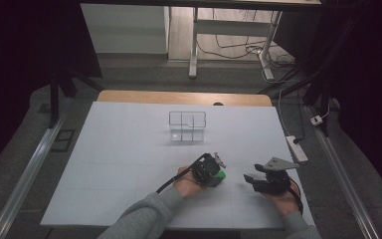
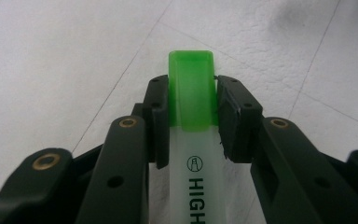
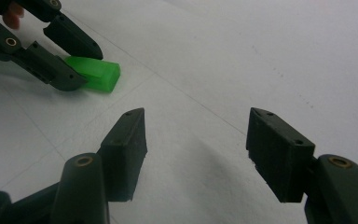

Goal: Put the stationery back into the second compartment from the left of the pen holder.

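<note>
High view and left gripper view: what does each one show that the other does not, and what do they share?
The high view alone shows the clear box farther up the table, the right tongs with their jaws apart, both hands, and the floor with cables behind the table.

The left gripper view alone shows the black letters "HIGH" and a small logo on the marker, and the pads pressed against the sides of its green cap.

Both show the left tongs shut on the marker, low over the white table.
</note>
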Demonstrator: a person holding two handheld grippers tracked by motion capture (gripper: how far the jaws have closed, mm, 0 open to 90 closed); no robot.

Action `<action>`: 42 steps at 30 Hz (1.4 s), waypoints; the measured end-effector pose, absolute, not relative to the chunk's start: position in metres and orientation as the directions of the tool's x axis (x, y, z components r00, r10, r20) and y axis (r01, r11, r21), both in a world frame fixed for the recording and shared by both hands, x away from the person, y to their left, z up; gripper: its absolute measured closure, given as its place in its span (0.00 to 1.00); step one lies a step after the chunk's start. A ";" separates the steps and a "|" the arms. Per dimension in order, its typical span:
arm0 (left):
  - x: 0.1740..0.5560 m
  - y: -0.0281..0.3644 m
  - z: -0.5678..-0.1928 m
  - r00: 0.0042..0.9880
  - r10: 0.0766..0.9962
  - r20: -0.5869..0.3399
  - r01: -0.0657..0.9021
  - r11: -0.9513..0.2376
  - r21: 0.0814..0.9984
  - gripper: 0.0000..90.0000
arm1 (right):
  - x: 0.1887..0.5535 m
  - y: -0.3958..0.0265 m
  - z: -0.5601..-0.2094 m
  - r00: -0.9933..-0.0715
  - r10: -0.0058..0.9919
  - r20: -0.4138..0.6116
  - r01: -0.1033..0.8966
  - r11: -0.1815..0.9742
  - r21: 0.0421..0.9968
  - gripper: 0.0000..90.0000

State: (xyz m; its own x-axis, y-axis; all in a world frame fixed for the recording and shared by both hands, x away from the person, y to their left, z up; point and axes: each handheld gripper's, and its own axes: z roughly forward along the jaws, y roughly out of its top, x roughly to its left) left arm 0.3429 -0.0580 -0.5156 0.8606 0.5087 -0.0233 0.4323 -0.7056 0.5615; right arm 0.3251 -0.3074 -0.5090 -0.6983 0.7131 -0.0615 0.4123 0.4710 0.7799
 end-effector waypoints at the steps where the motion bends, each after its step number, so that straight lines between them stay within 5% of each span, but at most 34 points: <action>1: 0.343 -0.058 -0.516 0.862 0.506 -0.024 0.430 -0.706 0.562 0.74 | 0.325 -0.307 -0.509 -0.698 0.714 -0.061 0.412 0.470 0.780 0.42; 42: 0.364 0.057 -0.438 0.834 0.538 -0.119 0.382 -0.409 0.829 0.74 | 0.324 -0.307 -0.507 -0.707 0.705 -0.049 0.394 0.451 0.801 0.42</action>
State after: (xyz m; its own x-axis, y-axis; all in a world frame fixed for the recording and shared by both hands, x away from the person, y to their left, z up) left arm 0.3641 0.0573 -0.4380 0.8342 0.5385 -0.1191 0.3821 -0.4087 0.8288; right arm 0.3239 -0.3072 -0.5065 -0.7074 0.7050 -0.0495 0.3935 0.4511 0.8011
